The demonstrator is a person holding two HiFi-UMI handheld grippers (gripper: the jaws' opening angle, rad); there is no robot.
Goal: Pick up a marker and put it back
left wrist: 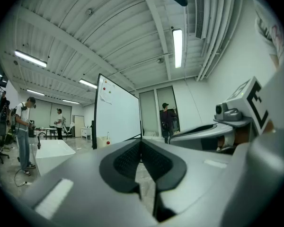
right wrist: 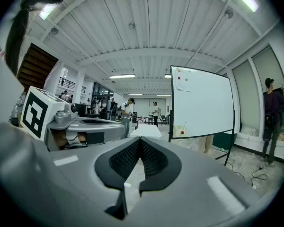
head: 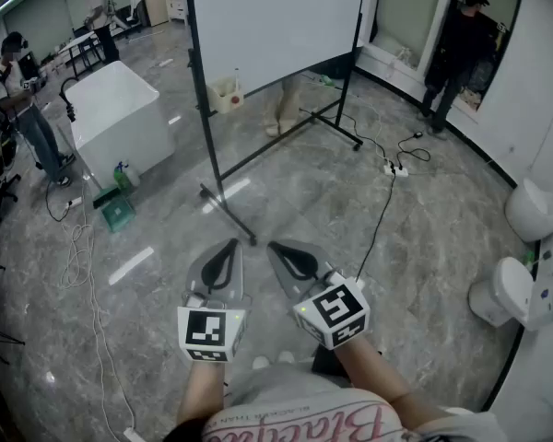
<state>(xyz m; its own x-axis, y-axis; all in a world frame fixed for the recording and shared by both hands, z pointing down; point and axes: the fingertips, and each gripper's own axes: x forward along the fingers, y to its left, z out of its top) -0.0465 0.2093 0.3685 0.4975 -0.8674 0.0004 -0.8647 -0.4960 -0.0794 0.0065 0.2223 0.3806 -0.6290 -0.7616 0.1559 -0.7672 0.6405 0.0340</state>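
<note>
Left gripper and right gripper are being held side by side, near each other, roughly level, above the grey marble floor. Both are being pointed toward the whiteboard on its black stand. Left jaws are being pressed together, with nothing between them. The same goes for the right jaws: together and empty. A thin upright marker is being seen only small, standing in a white box at the whiteboard's lower edge, well apart from both grippers. A person in dark clothes is standing at the doorway beyond the board.
</note>
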